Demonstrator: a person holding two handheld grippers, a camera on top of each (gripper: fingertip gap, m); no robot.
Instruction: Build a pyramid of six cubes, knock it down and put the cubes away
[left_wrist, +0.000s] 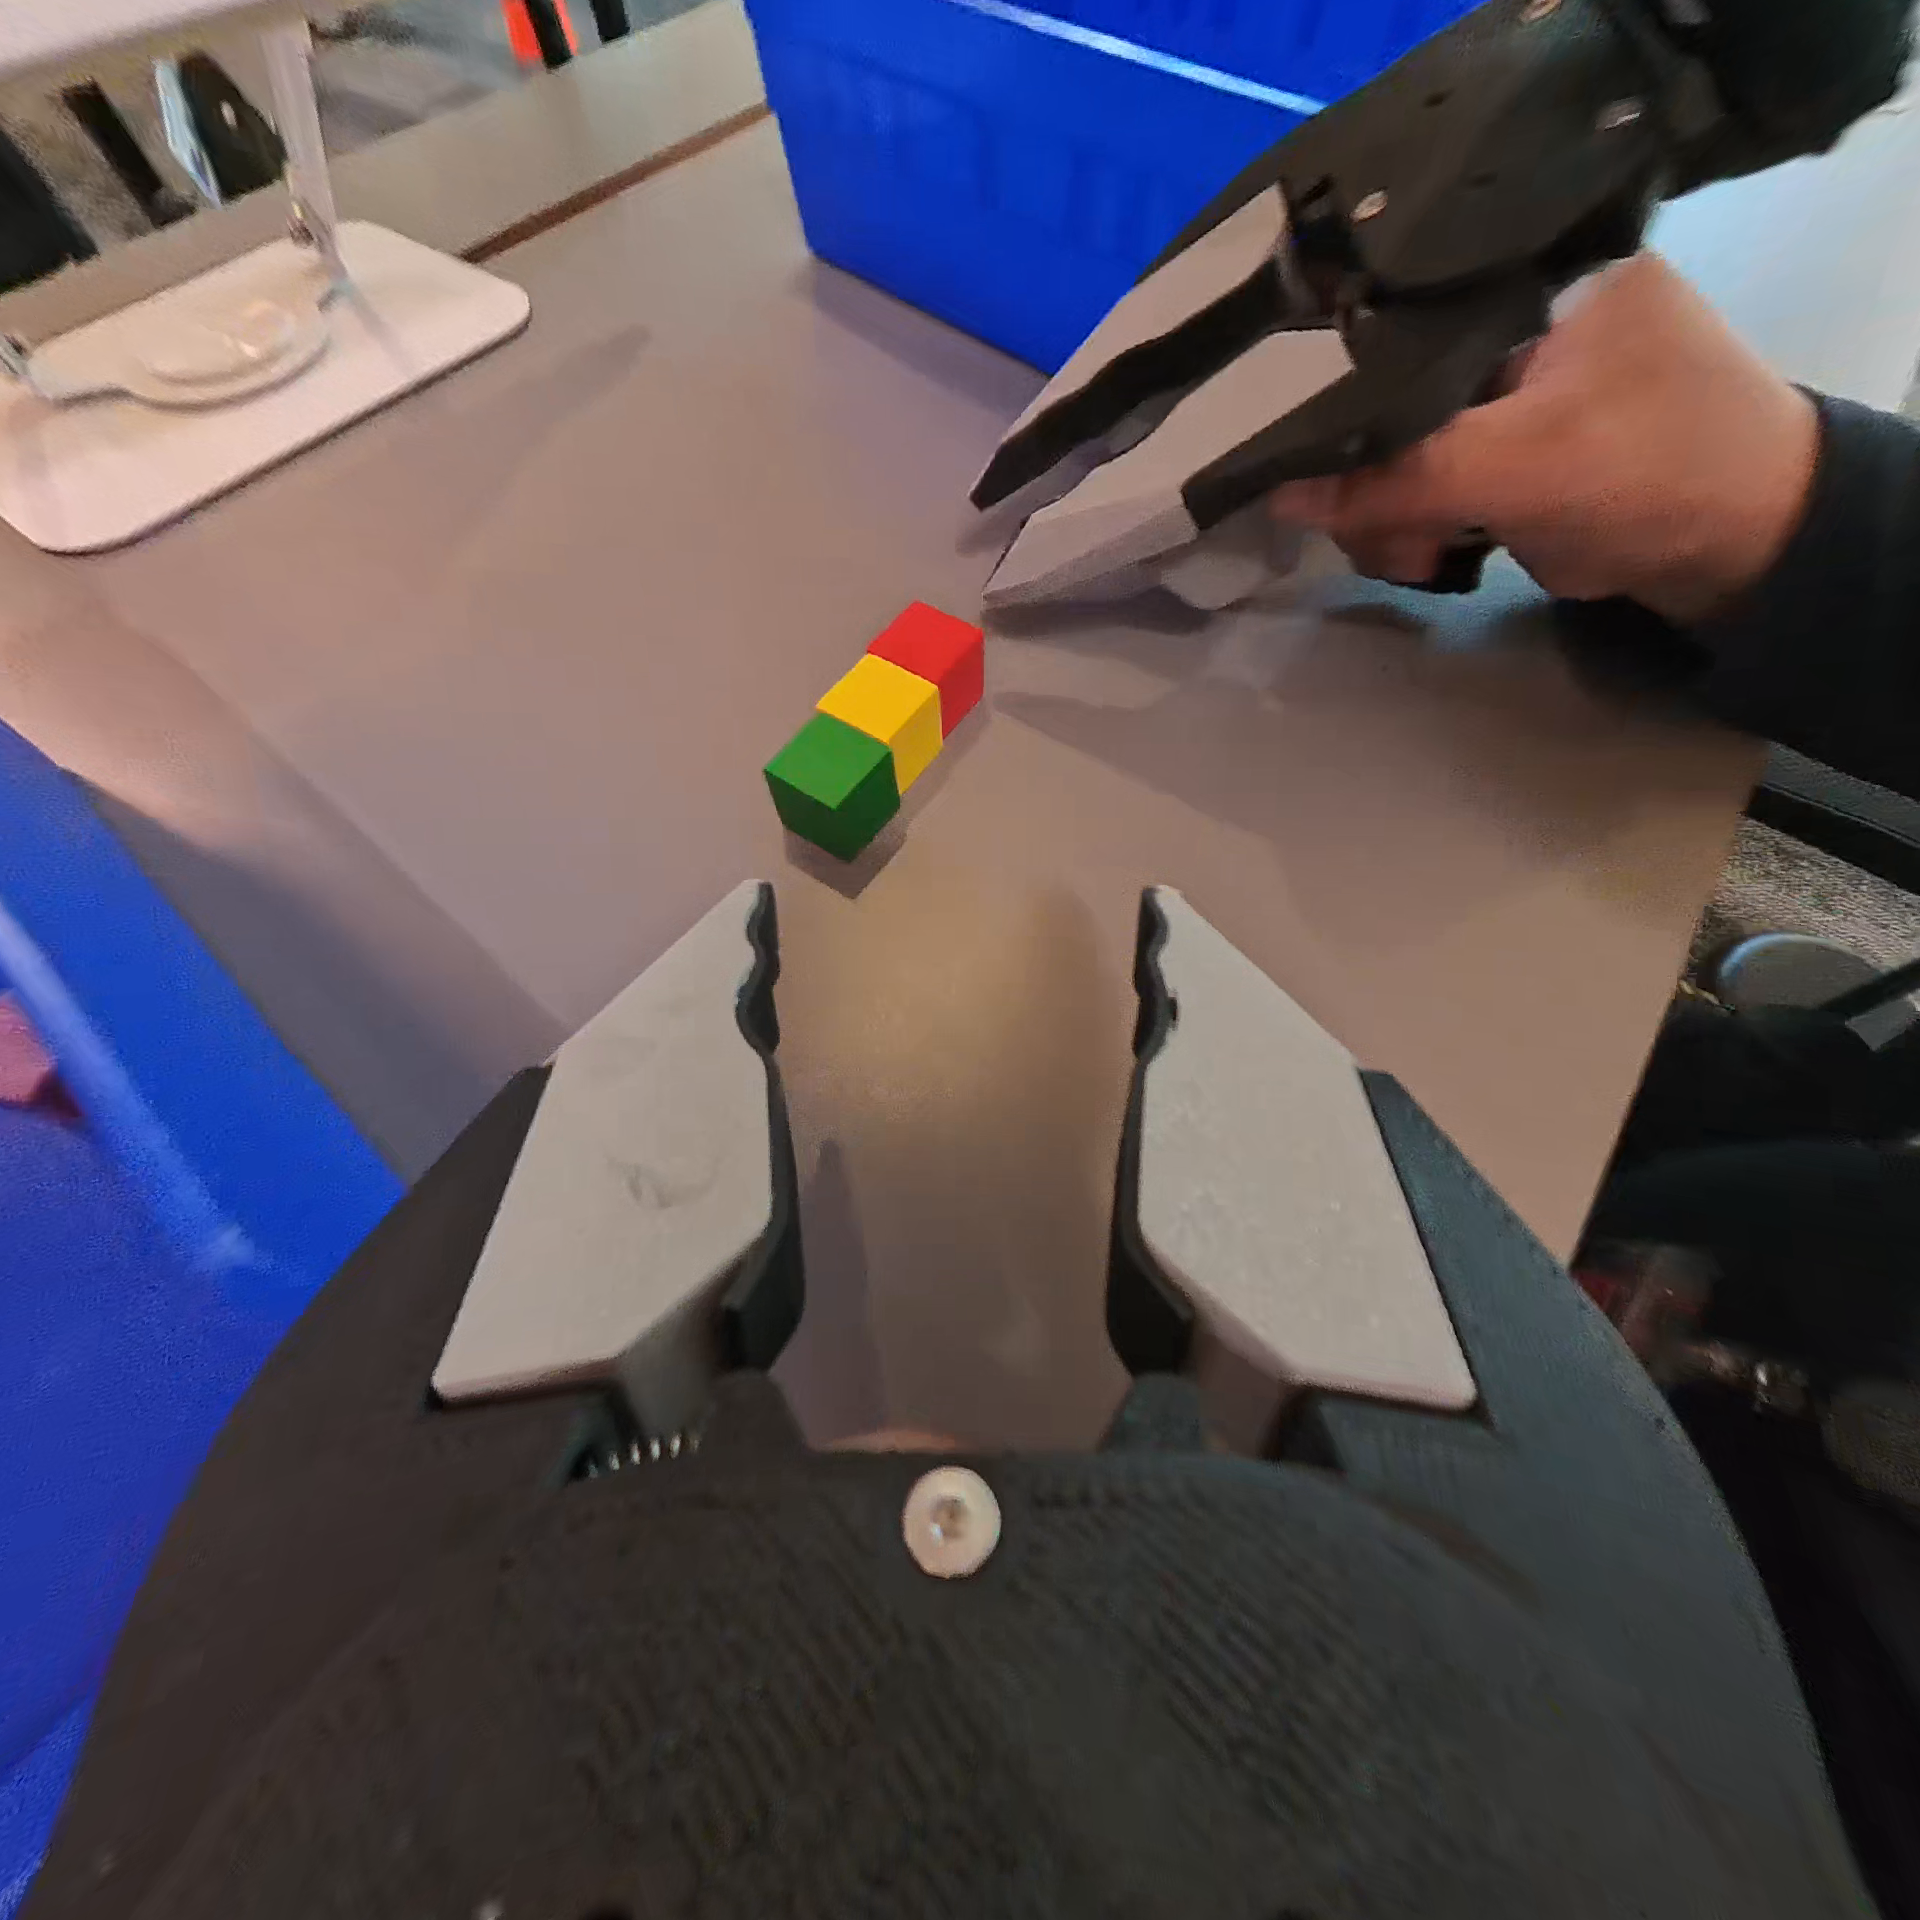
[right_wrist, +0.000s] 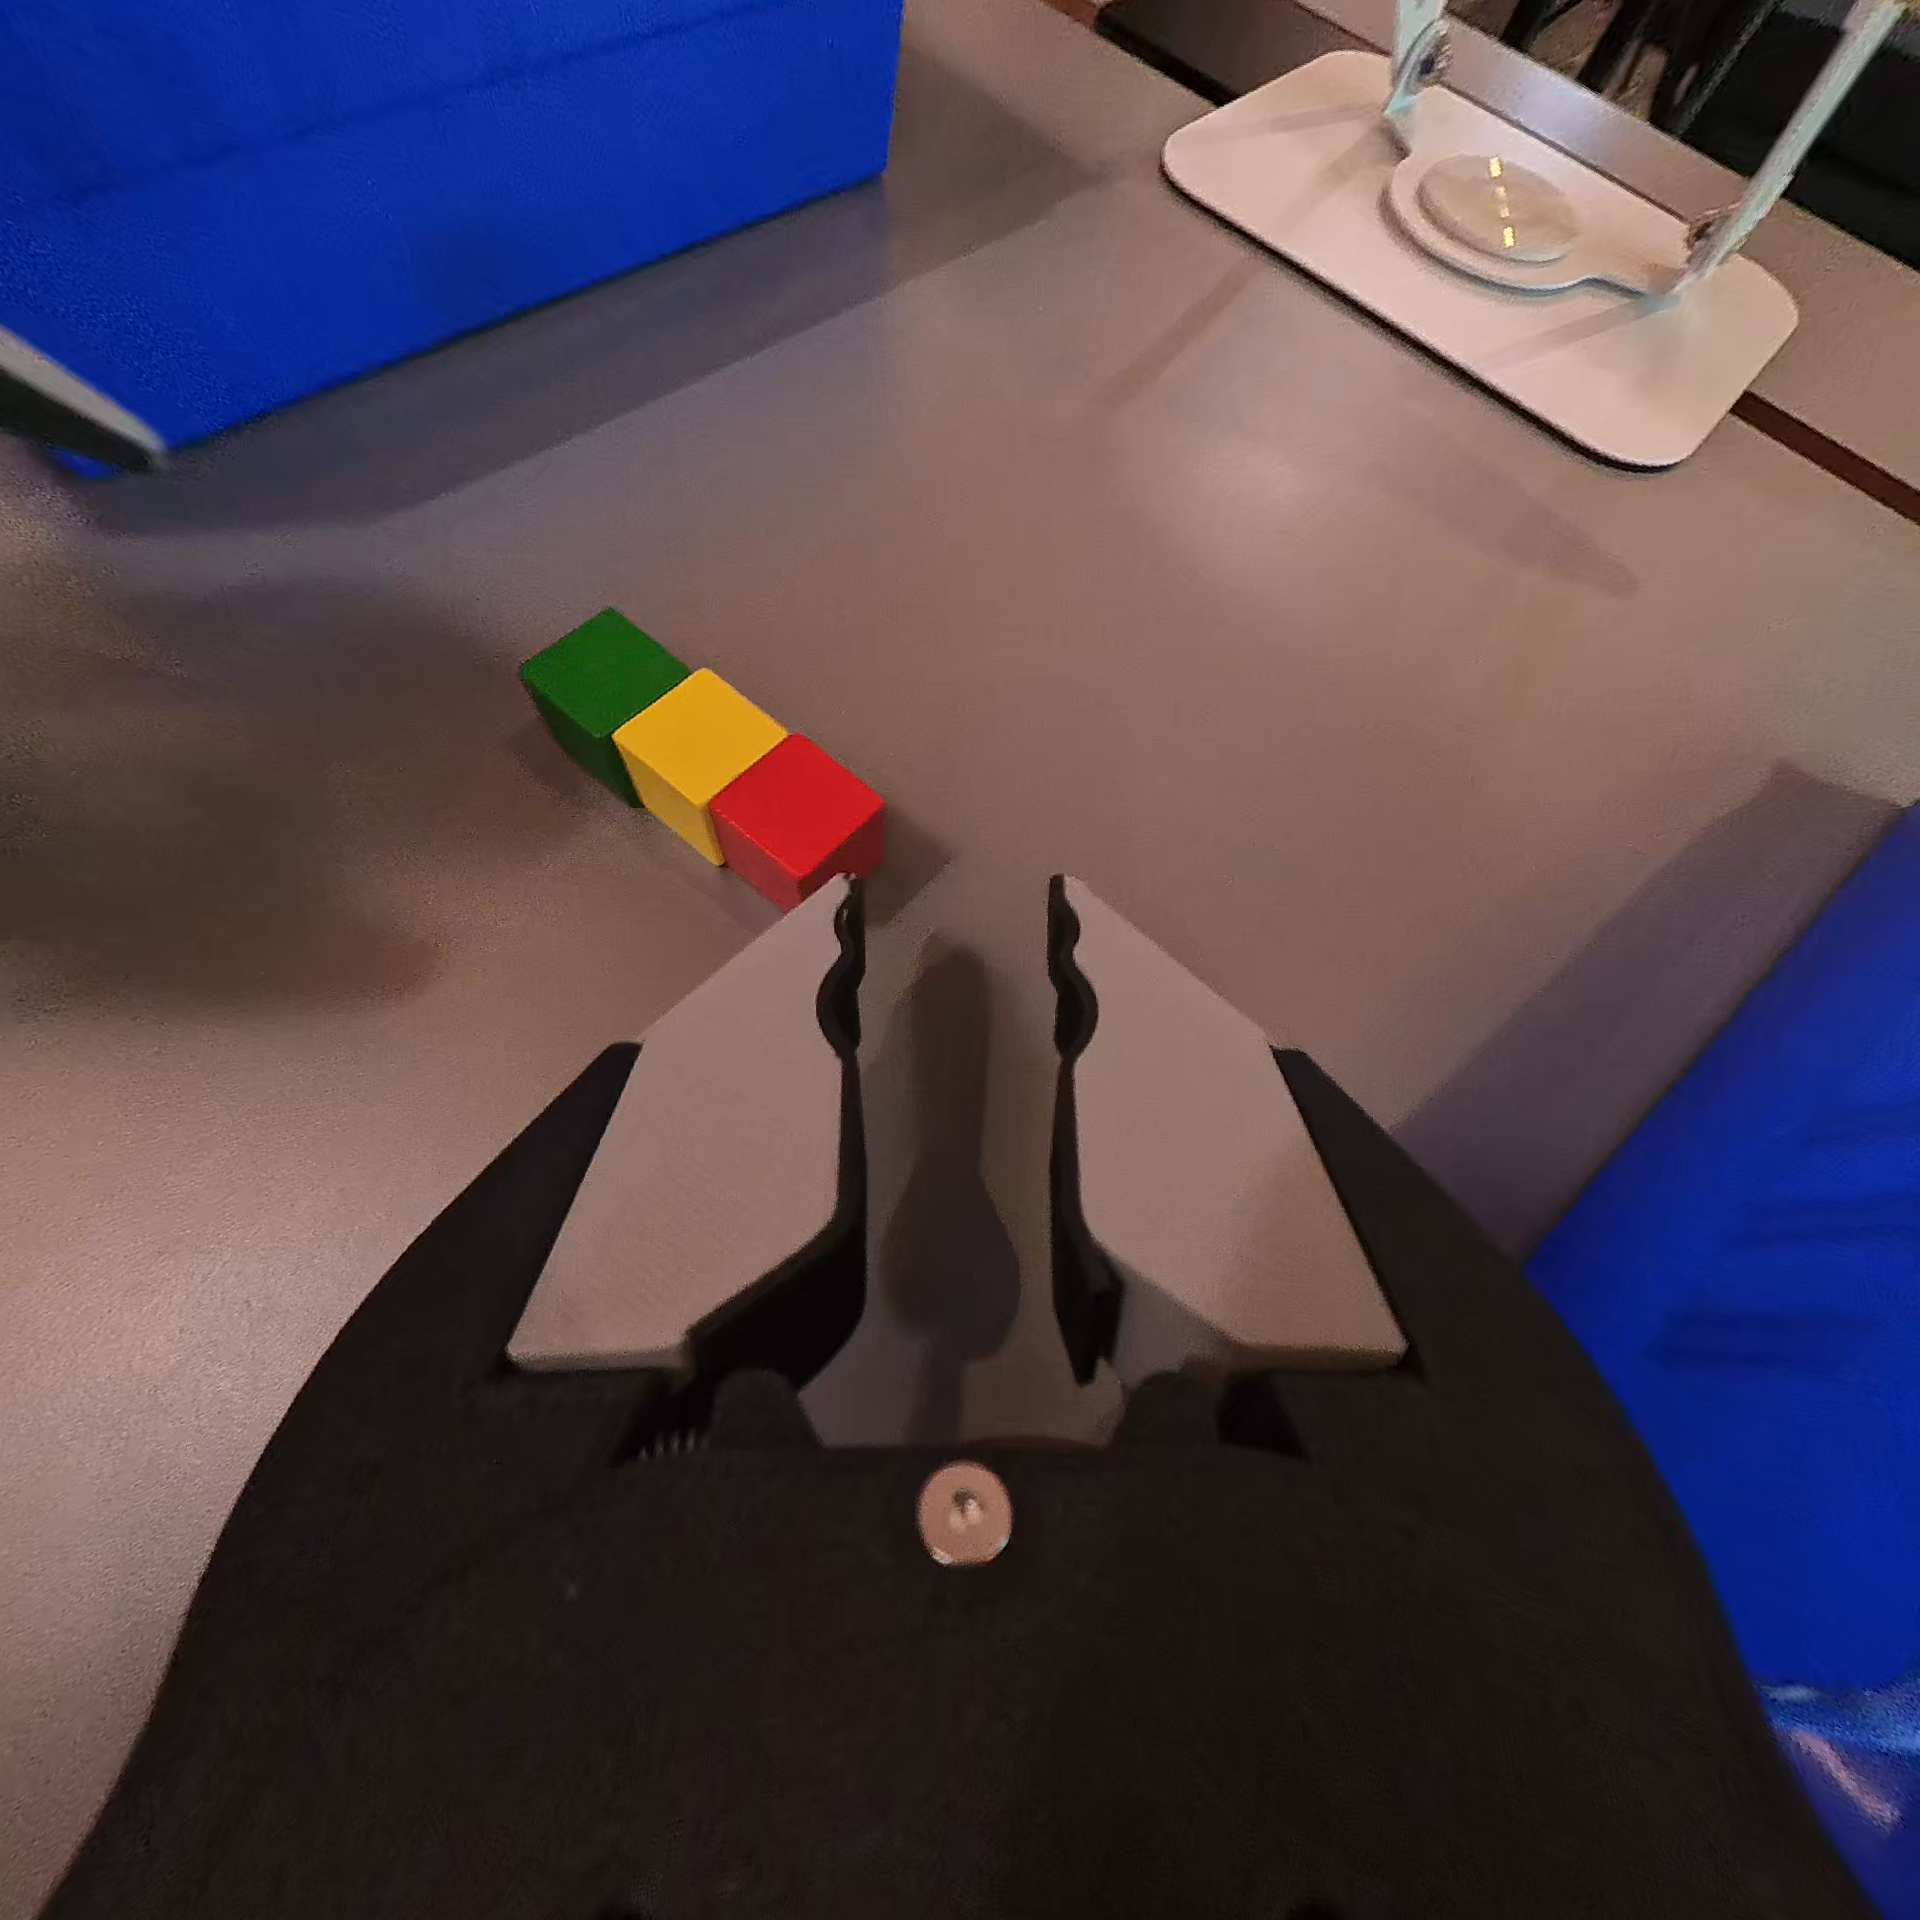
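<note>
While the red cube (right_wrist: 798, 818), yellow cube (right_wrist: 694, 746) and green cube (right_wrist: 600, 683) lie touching in a straight row on the grey table (right_wrist: 1195, 623), the right gripper (right_wrist: 951, 896) hovers just near of the red end, its jaws parted a moderate way and empty, the left fingertip (right_wrist: 840, 891) seeming just beside the red cube's near corner. The left gripper (left_wrist: 954, 914) waits near the green end, apart from it, jaws wide and empty. All three cubes are small, plain and solid-coloured, with a blue bin (right_wrist: 416, 156) beyond them and a white stand base (right_wrist: 1507, 301) far right.
</note>
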